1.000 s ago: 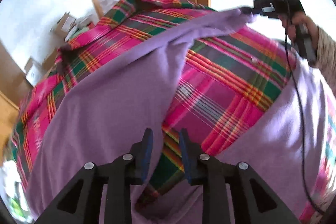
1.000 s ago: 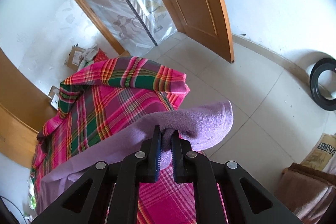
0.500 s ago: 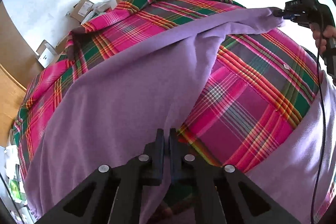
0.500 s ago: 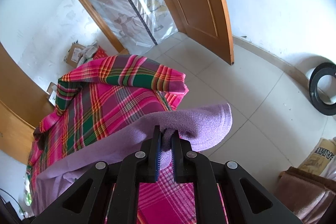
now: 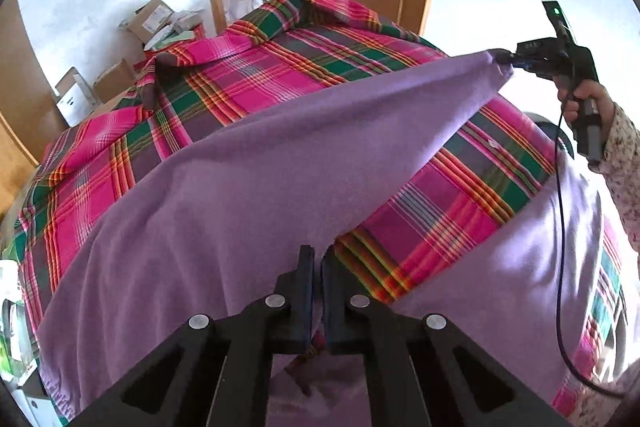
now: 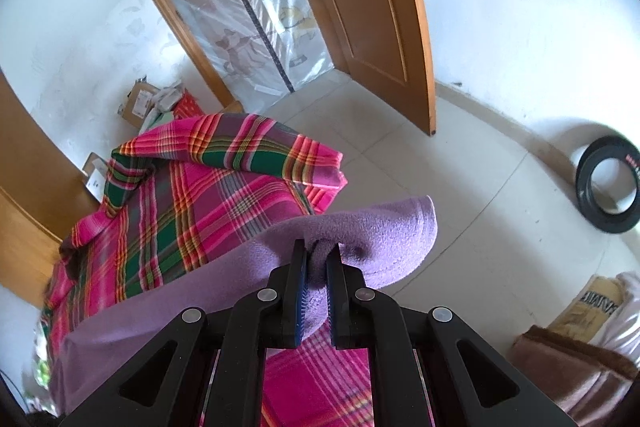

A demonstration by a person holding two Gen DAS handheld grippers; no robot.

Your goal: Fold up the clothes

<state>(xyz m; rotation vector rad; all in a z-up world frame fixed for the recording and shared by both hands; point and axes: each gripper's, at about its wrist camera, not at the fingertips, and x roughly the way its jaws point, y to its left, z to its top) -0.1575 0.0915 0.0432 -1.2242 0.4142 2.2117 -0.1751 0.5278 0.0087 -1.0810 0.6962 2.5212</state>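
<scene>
Holding the purple fleece garment up by two points, we have it stretched between our grippers above the plaid bedspread, the lower part trailing onto the bed beneath the left gripper. We judge the cloth soft, limp and light: it sags in a broad sheet between the holds and will not keep any shape of its own, so it must be kept taut or laid flat before a crease will stay. The fuzzy surface looks grippy, not slippery, and nothing in it is fragile. The best holds, we think, are the hemmed edges and corners, where the fabric bunches thick enough to pinch.

Our left gripper is closed to a narrow slit on a fold of the purple cloth right at its tips. Ahead and to its right, our right gripper is clamped on a rolled corner of the same garment, a thick wad wedged between its blue pads, with the loose hem curling just beyond the tips over the tiled floor.
</scene>
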